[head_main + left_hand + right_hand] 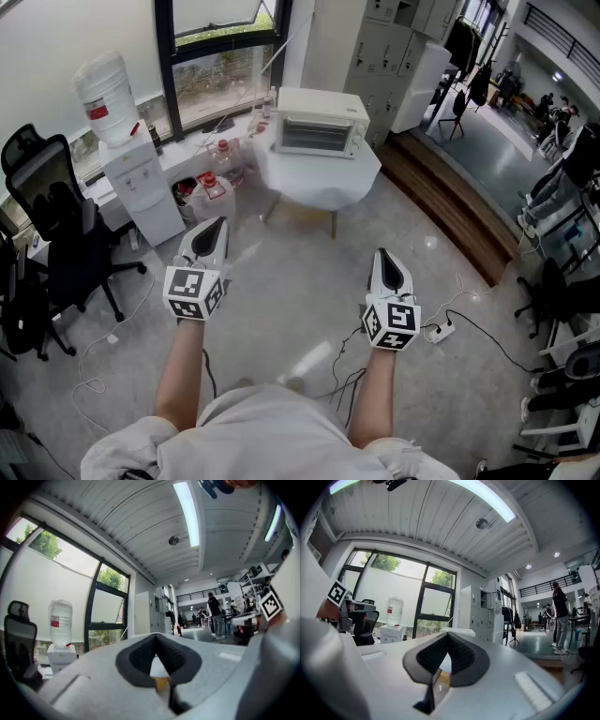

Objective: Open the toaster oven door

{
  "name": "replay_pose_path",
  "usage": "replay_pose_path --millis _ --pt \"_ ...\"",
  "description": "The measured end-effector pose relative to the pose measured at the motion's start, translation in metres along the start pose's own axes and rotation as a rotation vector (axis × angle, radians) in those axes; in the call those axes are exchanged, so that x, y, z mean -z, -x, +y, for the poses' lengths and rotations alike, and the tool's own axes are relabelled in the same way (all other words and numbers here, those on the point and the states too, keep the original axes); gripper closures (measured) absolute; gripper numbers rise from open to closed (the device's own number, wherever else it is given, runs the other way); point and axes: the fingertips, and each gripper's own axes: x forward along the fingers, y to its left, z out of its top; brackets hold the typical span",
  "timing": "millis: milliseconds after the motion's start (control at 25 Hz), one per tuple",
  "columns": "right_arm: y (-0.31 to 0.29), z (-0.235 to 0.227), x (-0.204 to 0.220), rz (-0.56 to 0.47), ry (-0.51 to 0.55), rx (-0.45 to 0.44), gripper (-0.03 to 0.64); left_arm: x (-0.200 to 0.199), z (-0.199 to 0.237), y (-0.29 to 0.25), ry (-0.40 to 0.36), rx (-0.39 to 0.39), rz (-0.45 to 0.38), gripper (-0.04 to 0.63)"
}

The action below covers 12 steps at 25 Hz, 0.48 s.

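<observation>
- Toaster oven [319,124]: white, standing on a white-draped table [323,192]. Its door appears to be closed flush, though the unit is small in the head view and no handle can be made out.
- Left gripper [215,225]: held level, well short of the toaster oven and off to its left. Jaws are pressed together with nothing between them.
- Right gripper [383,257]: held level, well short of the toaster oven and slightly to its right. Jaws meet tip to tip and are empty.
- Both grippers point toward the toaster oven; neither touches it.
- Window [225,56]: directly behind the toaster oven.
- Water dispenser [141,178]: left of the toaster oven, with a bottle on top.
- Office chair [54,211]: farther left of the toaster oven, beyond the dispenser.
- Lockers [384,42]: behind the toaster oven, to its right.
</observation>
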Motion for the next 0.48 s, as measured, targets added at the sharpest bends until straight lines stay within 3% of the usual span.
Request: replay_pose_path --millis 480 --pt "0.0087 0.0037 -0.0039 -0.018 0.007 -0.012 0.614 0.0019 -0.0089 0.005 0.002 0.016 -0.002 0.597"
